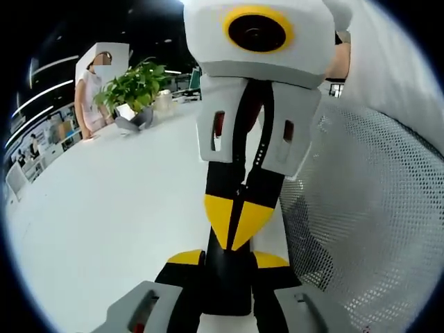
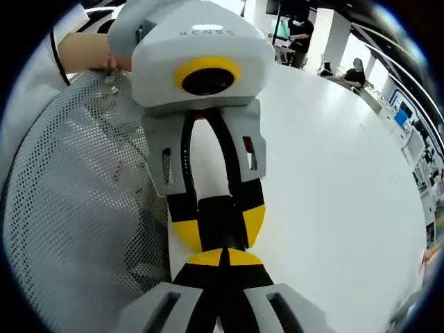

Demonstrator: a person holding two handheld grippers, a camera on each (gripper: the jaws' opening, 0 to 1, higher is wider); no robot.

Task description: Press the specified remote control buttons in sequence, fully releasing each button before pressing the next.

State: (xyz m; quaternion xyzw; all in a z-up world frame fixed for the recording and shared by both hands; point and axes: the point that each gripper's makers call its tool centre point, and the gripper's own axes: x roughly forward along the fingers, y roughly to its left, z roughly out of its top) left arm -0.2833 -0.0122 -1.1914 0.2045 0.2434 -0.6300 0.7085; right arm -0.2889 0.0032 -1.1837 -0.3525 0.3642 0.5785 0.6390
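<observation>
Left gripper part open, clamped on the black remote at six o'clock; its long axis runs toward twelve; right gripper points in from twelve, jaws pinched together, empty, tips over the remote's face; buttons hidden; pressing looks like the right's job.

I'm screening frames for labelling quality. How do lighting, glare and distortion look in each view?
Left gripper view: bright, even light, the white table nearly washed out with little shadow; fisheye curves its far edge; the plant is small but fairly sharp. Right gripper view: the table glares again; the grey mesh is crisp; the black remote shows no button detail.
</observation>
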